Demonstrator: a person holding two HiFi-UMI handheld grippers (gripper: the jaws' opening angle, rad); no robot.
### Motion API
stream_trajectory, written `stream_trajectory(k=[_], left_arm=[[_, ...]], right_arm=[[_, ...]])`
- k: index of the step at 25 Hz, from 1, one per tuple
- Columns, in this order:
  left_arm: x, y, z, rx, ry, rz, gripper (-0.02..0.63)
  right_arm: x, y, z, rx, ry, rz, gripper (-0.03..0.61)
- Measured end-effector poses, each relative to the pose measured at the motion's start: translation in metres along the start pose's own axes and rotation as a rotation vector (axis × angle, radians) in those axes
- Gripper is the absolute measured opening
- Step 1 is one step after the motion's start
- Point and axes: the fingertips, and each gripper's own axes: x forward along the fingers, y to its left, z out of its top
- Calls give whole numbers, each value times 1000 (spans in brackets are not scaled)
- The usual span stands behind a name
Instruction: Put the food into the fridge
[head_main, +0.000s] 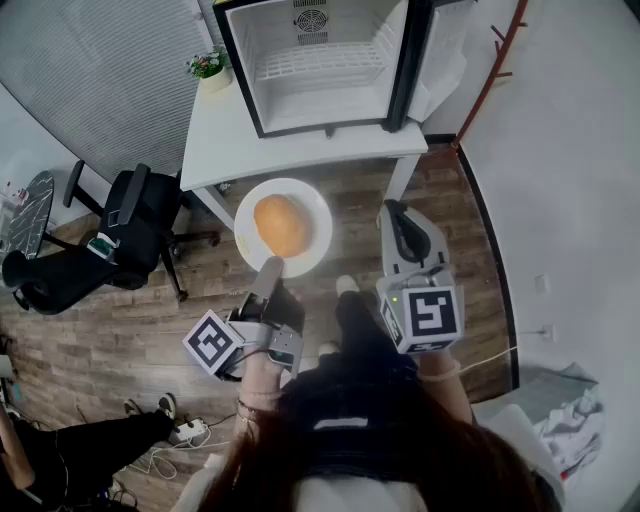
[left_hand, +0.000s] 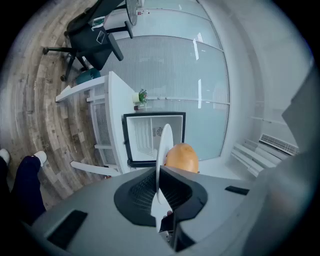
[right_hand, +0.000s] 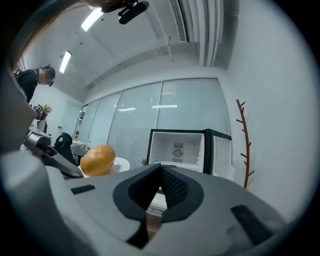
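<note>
A round golden-brown food item lies on a white plate held above the wooden floor, in front of the white table. My left gripper is shut on the plate's near rim. In the left gripper view the plate stands edge-on between the jaws of the left gripper, with the food on its right. The open mini fridge stands on the table, its white inside empty. My right gripper hovers to the right of the plate, shut and holding nothing; the right gripper looks toward the fridge.
A black office chair stands on the left. A small potted plant sits on the table's left corner. The fridge door hangs open on the right. A brown coat rack stands by the right wall. Cables and a power strip lie on the floor.
</note>
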Motion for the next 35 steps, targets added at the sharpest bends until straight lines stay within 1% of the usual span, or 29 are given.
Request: stream_trajectory(k=[5, 18, 35], left_arm=[[14, 1, 0, -6, 12, 3, 12], [61, 4, 16, -7, 25, 29, 12], [142, 4, 44, 9, 18, 40, 12]], right_arm=[[10, -7, -2, 2, -4, 0, 0], [55, -27, -9, 31, 4, -14, 0], [125, -64, -15, 6, 4, -14, 0]])
